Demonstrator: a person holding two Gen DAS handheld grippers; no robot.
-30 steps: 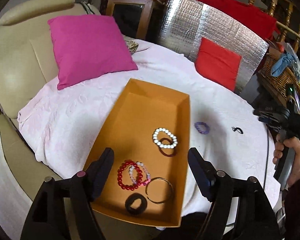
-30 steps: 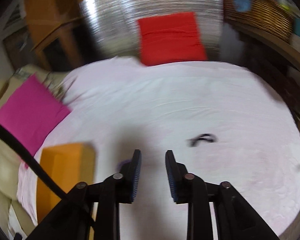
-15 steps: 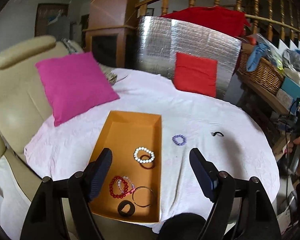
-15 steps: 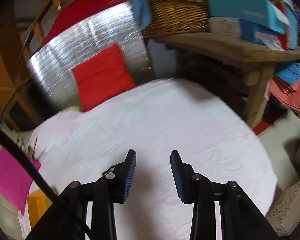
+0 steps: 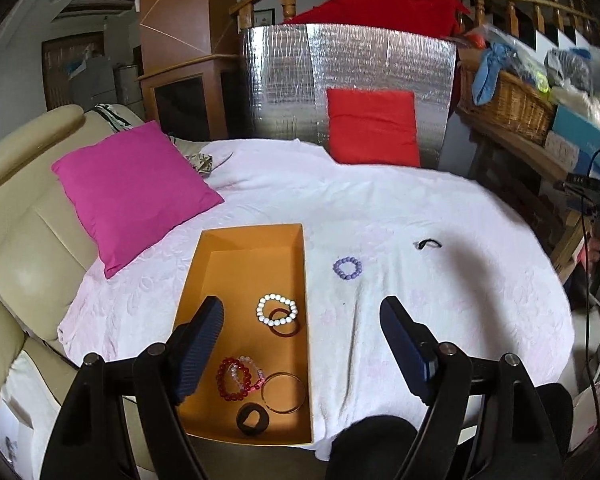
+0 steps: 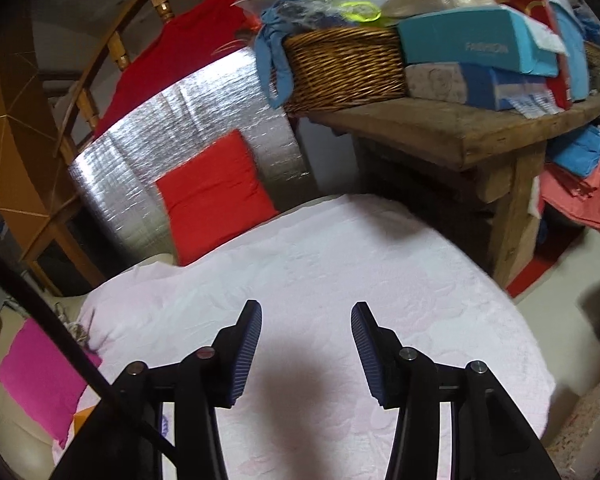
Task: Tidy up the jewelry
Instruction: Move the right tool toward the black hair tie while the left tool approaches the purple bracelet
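The orange tray (image 5: 204, 276) lies on the white-covered table (image 5: 440, 320) and serves as the landmark here. Inside it, toward its middle, a white bead bracelet (image 5: 277, 310) overlaps a dark red bangle (image 5: 285, 323). Nearer the tray's front end sit a red bead bracelet (image 5: 233, 378) touching a pink and clear bead bracelet (image 5: 252, 376), a thin metal bangle (image 5: 284, 392) just beside them, and a black hair tie (image 5: 252, 419) by the front wall. Outside the tray, just off its right wall on the cloth, lies a purple bead bracelet (image 5: 347, 268), and farther right of that a small black item (image 5: 428, 244) whose kind cannot be told. The left tool (image 5: 302, 338) hangs above the tray's right wall with its fingers spread wide and nothing between them. The right tool (image 6: 306, 346) is likewise open and empty, over bare white cloth well to the right of the tray; only a sliver of the tray's orange corner shows at the lower left of its view. Beyond the tray's far left corner a magenta cushion (image 5: 134, 188) leans on a cream sofa (image 5: 20, 216), and past the tray's far end a red cushion (image 5: 374, 126) rests against a silver foil panel (image 5: 348, 64).
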